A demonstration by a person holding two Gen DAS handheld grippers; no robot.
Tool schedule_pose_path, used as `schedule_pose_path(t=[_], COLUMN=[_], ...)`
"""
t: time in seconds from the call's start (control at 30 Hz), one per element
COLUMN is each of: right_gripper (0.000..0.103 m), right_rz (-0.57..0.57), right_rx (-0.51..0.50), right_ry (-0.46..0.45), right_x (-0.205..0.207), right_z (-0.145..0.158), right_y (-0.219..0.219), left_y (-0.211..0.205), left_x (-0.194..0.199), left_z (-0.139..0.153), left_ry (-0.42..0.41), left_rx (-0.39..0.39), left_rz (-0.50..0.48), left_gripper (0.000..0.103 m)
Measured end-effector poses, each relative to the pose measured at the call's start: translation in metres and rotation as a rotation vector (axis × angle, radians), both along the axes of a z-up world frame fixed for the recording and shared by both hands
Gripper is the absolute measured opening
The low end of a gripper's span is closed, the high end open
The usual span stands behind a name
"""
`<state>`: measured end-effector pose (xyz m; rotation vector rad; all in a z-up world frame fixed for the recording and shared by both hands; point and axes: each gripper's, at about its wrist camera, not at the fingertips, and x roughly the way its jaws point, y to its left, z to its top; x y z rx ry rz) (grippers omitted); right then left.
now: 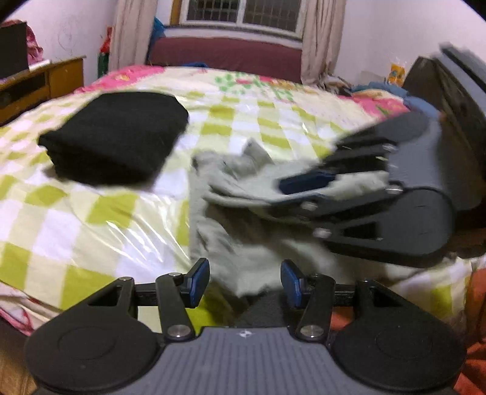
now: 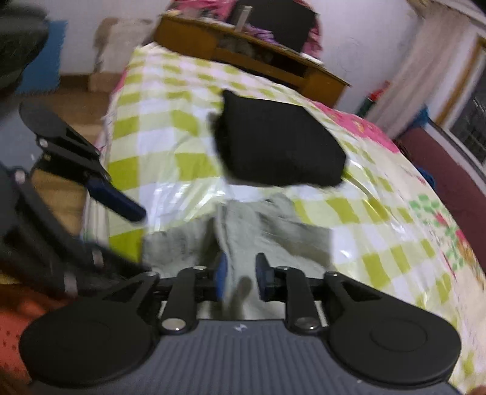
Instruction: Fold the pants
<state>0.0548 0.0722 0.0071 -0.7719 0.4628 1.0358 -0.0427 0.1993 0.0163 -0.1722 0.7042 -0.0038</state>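
The left gripper (image 1: 245, 282) hangs with its jaws spread wide and nothing between them, low over the near edge of a bed (image 1: 91, 212) whose green-and-white checked cover shines under clear plastic. The grey pants (image 1: 231, 194) lie bunched just ahead of it, where the right gripper (image 2: 240, 281), jaws narrowed, pinches a fold of their cloth. Further ahead, left of the pants, a folded black garment (image 1: 118, 136) rests, with a wooden cabinet (image 1: 39, 85) beside the bed and a curtained window (image 1: 240, 15) behind a maroon headboard (image 1: 227, 57).
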Motion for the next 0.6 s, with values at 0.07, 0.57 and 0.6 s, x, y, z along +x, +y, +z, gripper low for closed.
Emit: schedule_pose_path(t=[0.07, 0.57, 0.6], right_gripper=[0.024, 0.029, 0.032], right_rz=[-0.063, -0.581, -0.598], right_rx=[0.024, 0.06, 0.047], right_ry=[0.037, 0.19, 0.19], right_x=[0.011, 0.003, -0.002], right_z=[0.007, 0.014, 0.012], right_y=[-0.014, -0.179, -0.189], left_y=[0.007, 0.0, -0.005], left_x=[0.004, 0.074, 0.079], left_z=[0.01, -0.002, -0.007], left_ry=[-0.037, -0.005, 0.025], left_rx=[-0.028, -0.007, 0.02], left_rz=[0.015, 0.036, 0.033], left_gripper=[0.065, 0.066, 0.065])
